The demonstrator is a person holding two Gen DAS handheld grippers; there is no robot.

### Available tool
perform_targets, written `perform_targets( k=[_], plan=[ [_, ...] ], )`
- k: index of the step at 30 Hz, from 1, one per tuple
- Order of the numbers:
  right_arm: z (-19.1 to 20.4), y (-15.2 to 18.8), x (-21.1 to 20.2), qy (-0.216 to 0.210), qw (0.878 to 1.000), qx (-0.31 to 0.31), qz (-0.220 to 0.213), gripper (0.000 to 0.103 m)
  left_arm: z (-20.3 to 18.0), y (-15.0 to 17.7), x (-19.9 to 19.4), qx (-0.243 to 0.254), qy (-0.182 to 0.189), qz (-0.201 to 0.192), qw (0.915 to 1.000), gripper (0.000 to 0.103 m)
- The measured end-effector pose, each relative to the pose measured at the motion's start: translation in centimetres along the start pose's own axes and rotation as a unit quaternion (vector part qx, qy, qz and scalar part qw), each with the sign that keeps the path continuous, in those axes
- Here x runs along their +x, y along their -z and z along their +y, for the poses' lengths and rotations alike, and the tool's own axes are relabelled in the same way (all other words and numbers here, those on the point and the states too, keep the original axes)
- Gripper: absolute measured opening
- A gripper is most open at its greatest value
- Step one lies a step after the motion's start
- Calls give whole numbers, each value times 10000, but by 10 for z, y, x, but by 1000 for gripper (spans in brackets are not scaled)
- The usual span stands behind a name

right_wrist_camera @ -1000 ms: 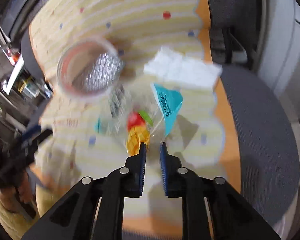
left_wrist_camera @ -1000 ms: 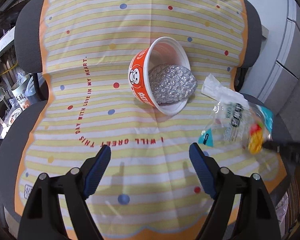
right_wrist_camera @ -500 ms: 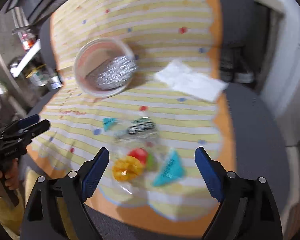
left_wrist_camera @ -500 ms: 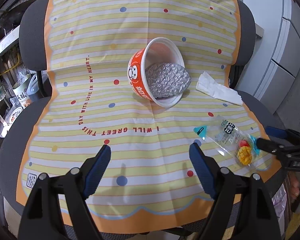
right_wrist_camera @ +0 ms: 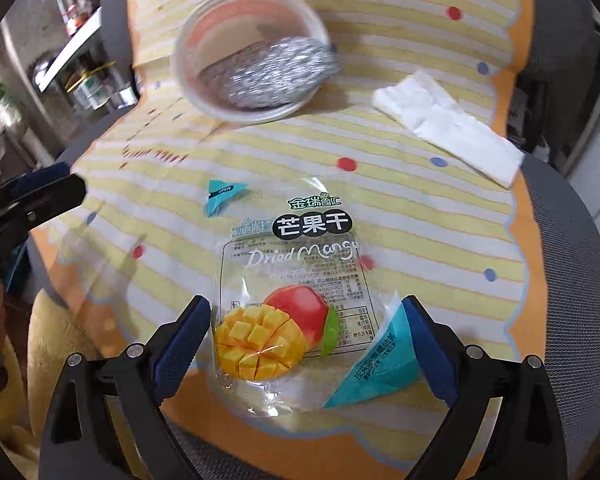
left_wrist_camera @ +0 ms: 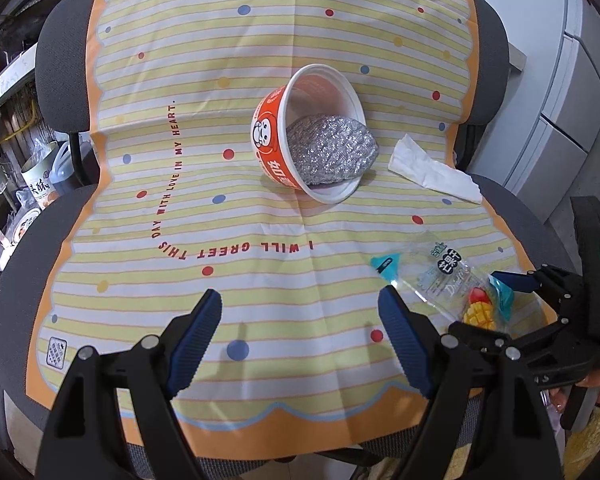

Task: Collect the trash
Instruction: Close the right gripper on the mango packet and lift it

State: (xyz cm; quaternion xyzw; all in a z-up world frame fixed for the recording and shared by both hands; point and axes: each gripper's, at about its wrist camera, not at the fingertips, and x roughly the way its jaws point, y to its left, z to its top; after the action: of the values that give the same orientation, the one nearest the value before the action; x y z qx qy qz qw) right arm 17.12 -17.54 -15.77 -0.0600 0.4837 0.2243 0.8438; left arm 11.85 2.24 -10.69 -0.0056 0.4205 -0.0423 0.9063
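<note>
A clear dried-mango wrapper (right_wrist_camera: 296, 292) lies flat on the striped cloth (right_wrist_camera: 420, 216) near its front right edge; it also shows in the left wrist view (left_wrist_camera: 448, 280). My right gripper (right_wrist_camera: 306, 332) is open, its fingers on either side of the wrapper's near end. An orange noodle cup (left_wrist_camera: 300, 136) lies on its side with a foil lid (left_wrist_camera: 328, 152) in its mouth. A white tissue (left_wrist_camera: 432, 172) lies to its right. My left gripper (left_wrist_camera: 300, 332) is open and empty over the cloth's front.
The cloth covers a grey mesh office chair (left_wrist_camera: 524, 216). Grey drawers (left_wrist_camera: 572, 80) stand to the right. Shelves with cups and clutter (left_wrist_camera: 16, 176) are at the left. The right gripper's body (left_wrist_camera: 540, 328) shows at the left view's right edge.
My right gripper let go of the mango wrapper, which now lies flat on the cloth, and opened wide. It then moved closer over the wrapper. My left gripper stayed open, almost still.
</note>
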Motion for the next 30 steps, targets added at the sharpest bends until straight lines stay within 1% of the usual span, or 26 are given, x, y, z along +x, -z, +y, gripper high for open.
perform_targets(
  k=[2,3,4,5,6,8,9,10,13,14,15,16,18,19,20,22,24,26,30],
  plan=[
    [4,3,1,139,9999,-91,-9,93,0,2,-1,18,-9,12,10000,78],
    [3,5,0,130,9999,-76,-23,91,1,3,-1,14,2,18,10000,78],
    [4,7,-2,124,9999,-68,-49,88,1,3,-1,11,8,21,10000,78],
    [6,8,-4,29,9999,-77,-74,83,1,3,-1,10,8,26,10000,78],
    [8,8,-7,6,9999,-70,-109,68,0,3,-2,14,8,24,10000,78],
    [14,9,-11,238,9995,-117,-169,64,0,3,-2,26,13,10,10000,78],
    [15,10,-14,314,9992,-84,-229,63,-1,3,-2,34,14,4,10000,78],
    [15,11,-17,358,9989,-42,-298,60,-2,2,-3,41,16,-3,10000,78],
    [6,10,-32,552,9964,244,-587,53,-6,-3,0,67,-12,-51,10000,78],
    [2,9,-36,628,9952,349,-662,49,-8,-5,1,72,-19,-78,9999,75],
    [-4,7,-42,738,9935,464,-730,48,-11,-9,3,104,-35,-122,9999,73],
    [-8,7,-45,833,9920,535,-777,46,-16,-13,6,164,-43,-155,9997,66],
    [-18,4,-54,1031,9882,699,-891,39,-25,-21,13,279,-10,-219,9994,61],
    [-23,3,-57,1063,9870,766,-935,6,-29,-25,16,330,15,-256,9991,56],
    [-29,2,-58,1078,9856,870,-967,7,-37,-31,22,429,43,-302,9986,53],
    [-42,0,-61,937,9850,1037,-1008,7,-47,-42,33,524,86,-327,9981,53],
    [-49,-2,-63,965,9835,1099,-1066,7,-55,-52,43,548,98,-356,9978,53],
    [-57,-5,-62,929,9830,1124,-1112,7,-62,-63,56,599,75,-388,9974,59],
    [-68,-13,-61,764,9816,1278,-1193,7,-74,-82,86,701,-96,-332,9969,65]
  ],
)
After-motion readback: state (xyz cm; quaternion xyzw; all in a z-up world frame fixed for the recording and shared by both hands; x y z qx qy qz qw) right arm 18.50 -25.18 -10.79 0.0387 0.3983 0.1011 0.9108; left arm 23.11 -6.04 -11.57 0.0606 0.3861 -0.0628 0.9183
